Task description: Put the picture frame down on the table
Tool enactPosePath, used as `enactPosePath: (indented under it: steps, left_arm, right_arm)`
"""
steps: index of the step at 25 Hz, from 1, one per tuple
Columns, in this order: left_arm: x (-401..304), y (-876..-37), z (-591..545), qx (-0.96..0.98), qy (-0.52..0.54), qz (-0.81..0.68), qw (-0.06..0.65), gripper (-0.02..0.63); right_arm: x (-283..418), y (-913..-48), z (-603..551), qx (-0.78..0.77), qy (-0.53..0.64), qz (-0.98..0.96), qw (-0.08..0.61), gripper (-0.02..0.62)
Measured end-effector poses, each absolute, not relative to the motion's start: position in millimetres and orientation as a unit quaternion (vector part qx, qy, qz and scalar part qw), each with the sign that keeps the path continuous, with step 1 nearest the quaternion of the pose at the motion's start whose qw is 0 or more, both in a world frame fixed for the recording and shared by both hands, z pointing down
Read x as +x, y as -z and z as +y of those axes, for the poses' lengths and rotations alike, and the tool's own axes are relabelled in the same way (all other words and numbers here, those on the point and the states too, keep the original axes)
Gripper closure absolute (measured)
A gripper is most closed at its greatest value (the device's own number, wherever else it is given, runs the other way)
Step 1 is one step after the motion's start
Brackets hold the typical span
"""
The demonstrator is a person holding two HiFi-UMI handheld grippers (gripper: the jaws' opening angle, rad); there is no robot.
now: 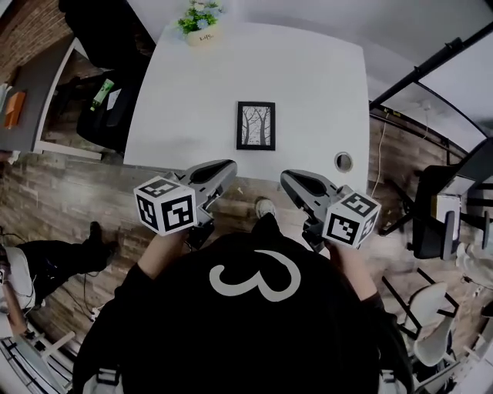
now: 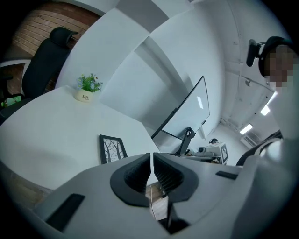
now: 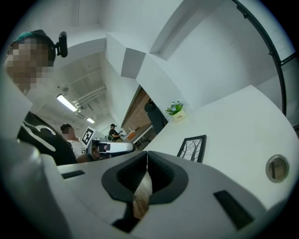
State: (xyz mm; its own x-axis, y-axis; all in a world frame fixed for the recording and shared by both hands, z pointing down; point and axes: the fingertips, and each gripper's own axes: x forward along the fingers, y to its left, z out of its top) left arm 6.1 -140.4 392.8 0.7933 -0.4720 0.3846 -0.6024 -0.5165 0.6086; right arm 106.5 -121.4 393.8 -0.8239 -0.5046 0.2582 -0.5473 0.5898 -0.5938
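A black picture frame (image 1: pixel 256 125) with a drawing of bare trees lies flat on the white table (image 1: pixel 192 92), near its front edge. It also shows in the left gripper view as the frame (image 2: pixel 112 149) and in the right gripper view as the frame (image 3: pixel 192 148). My left gripper (image 1: pixel 228 165) is shut and empty, held off the table's front edge, below and left of the frame. My right gripper (image 1: pixel 286 178) is shut and empty too, below and right of the frame. Neither touches the frame.
A small potted plant (image 1: pixel 202 21) stands at the table's far edge. A round cable hole (image 1: pixel 343 161) sits in the table's front right corner. Black office chairs (image 1: pixel 115 100) stand to the left and a chair (image 1: pixel 443 208) to the right. A whiteboard (image 2: pixel 187 109) stands beyond the table.
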Motion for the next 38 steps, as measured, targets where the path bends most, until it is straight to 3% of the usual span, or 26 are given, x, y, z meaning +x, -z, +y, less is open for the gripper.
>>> enactPosePath:
  steps: [11,38]
  left_arm:
    - [-8.0,-363.1,-53.2,0.895,-0.071,-0.263,0.352,0.588]
    - [-41.8,-330.4,36.8,0.926,-0.042,-0.2,0.318,0.591]
  right_arm:
    - [62.0,-362.9,-38.5,0.293,-0.317,-0.902,-0.001,0.572]
    - [26.4,-349.2,50.5,0.345,-0.273,-0.898,0.016,0.572]
